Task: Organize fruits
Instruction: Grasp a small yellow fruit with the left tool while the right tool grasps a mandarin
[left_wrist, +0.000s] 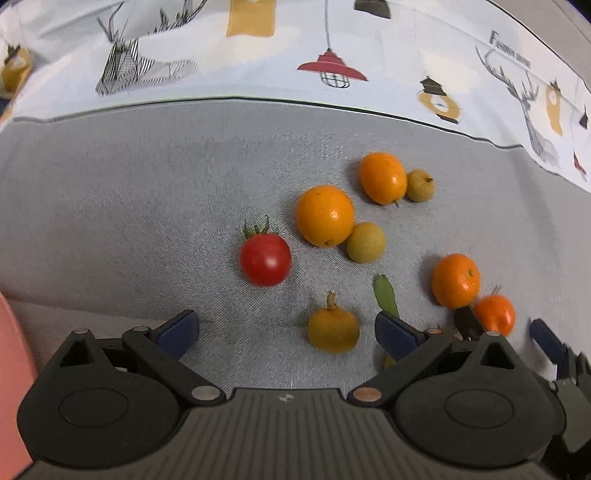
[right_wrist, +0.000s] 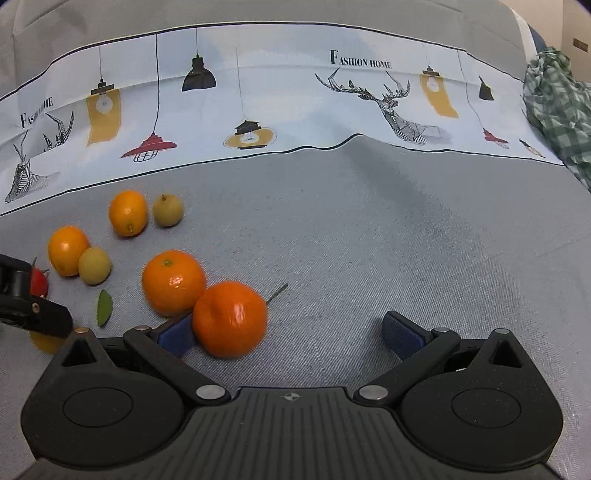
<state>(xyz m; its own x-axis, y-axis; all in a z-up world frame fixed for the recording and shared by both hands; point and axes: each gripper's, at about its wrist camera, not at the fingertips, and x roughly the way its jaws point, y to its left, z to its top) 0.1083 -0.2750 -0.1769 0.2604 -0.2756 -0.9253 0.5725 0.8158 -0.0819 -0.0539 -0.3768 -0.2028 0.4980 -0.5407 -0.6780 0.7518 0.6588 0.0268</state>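
Soft, even indoor light falls from above. Small white glints sit on top of the cherry tomato (left_wrist: 265, 259) ahead of the left gripper (left_wrist: 287, 329) and on the mandarin (right_wrist: 229, 318) touching the right gripper's (right_wrist: 291, 331) left finger. Shadows beneath the fruit are faint and short. Both views bulge like a fishbowl (the cloth's printed border (right_wrist: 295, 110) curves), with dark corners. The small orange fruit (left_wrist: 495, 313) right of the left gripper looks smeared.

Tomato (left_wrist: 265, 259) lies left of the mandarins (left_wrist: 455, 280); leaf (left_wrist: 386, 295) apparently between.
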